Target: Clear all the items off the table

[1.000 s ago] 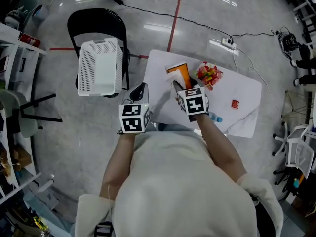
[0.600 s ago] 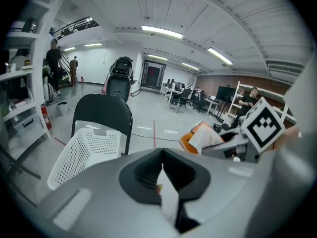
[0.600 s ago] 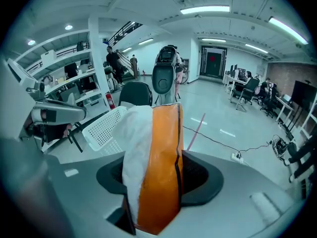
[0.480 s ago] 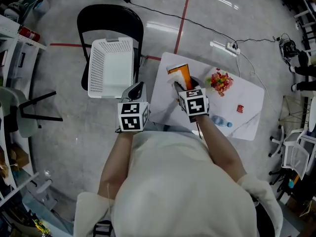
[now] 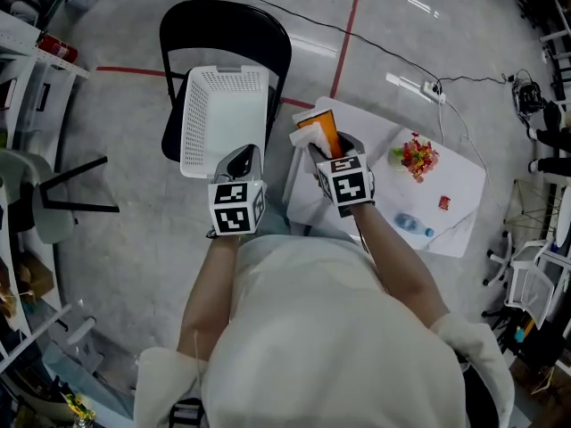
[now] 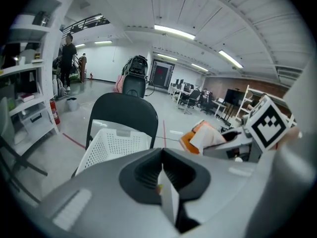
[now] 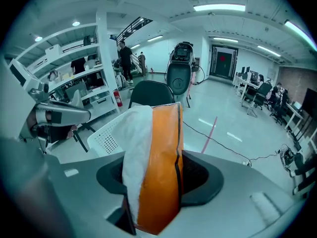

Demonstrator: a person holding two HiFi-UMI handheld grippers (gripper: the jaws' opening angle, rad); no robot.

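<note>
At the centre of the head view, my right tongs (image 5: 323, 152) pinch the orange-and-white packet (image 5: 319, 130) by its lower end, above the left edge of the worktop (image 5: 379, 199). It seems light, soft and slippery, so the flat faces grip best. My left tongs (image 5: 244, 160) are pressed together, empty.

Glossy grey floor (image 5: 125, 239), black folding chair (image 5: 223, 34)

On the white rectangular counter (image 5: 393, 190), lying apart from each other: colourful heap of small pieces (image 5: 416, 156), small red packet (image 5: 443, 202), clear plastic bottle (image 5: 412, 226).
</note>
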